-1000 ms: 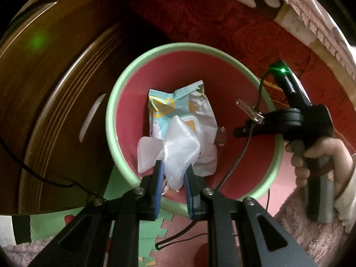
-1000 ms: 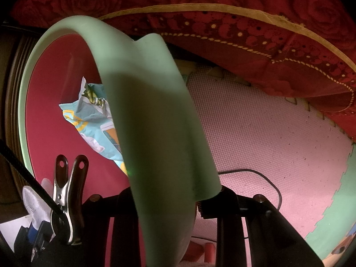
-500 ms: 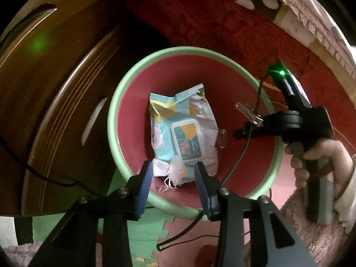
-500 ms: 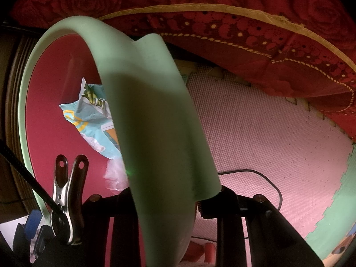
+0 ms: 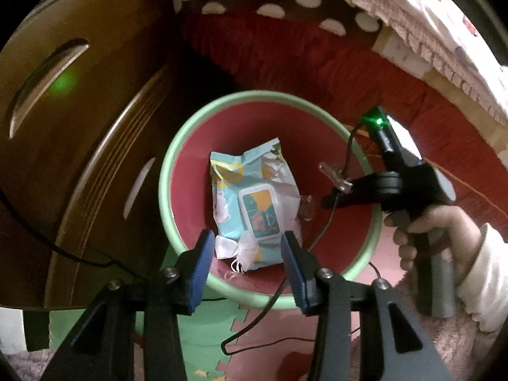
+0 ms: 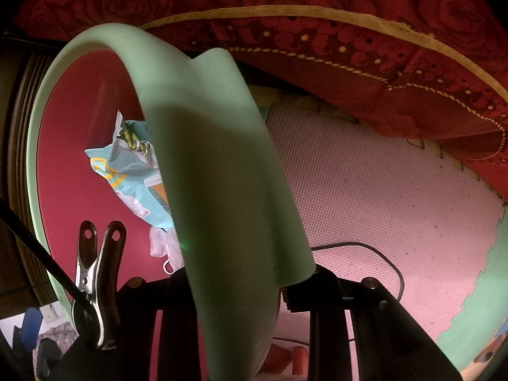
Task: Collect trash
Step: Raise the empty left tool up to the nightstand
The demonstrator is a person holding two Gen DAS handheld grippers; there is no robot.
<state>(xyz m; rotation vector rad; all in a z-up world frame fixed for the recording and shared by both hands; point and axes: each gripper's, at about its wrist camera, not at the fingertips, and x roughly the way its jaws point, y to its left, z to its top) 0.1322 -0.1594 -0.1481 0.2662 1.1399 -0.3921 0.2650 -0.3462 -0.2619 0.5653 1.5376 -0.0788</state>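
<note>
Two pieces of trash now lie in the bin [image 5: 365,263]: the blue wet-wipe pack [image 5: 254,203] flat on the red floor of it, and the white face mask [image 5: 241,249] crumpled at the pack's near edge. A second ago that mask was pinched between my left tool's blue pads; since then the jaws have just been opening and the mask has dropped in. My left tool [image 5: 246,266] now stands spread above the near rim, with nothing between its pads; the mask only shows through the gap, well below them. I have also lifted that tool a little, so the bin looks smaller and farther off than it did.

My right tool [image 6: 235,289] is unchanged. It is pinching the bin's pale green rim on the right side, the soft wall folded up between its jaws, steadying the bin where it stands on the pink foam floor mat [image 6: 397,206], beside the wooden cabinet [image 5: 79,146] on the left and the red bed cover [image 6: 349,47] at the far side.

I judge this drop as done: the mask is clear of my pads and inside. My left tool is free to fetch the next piece, if any remains; none shows in these views.
</note>
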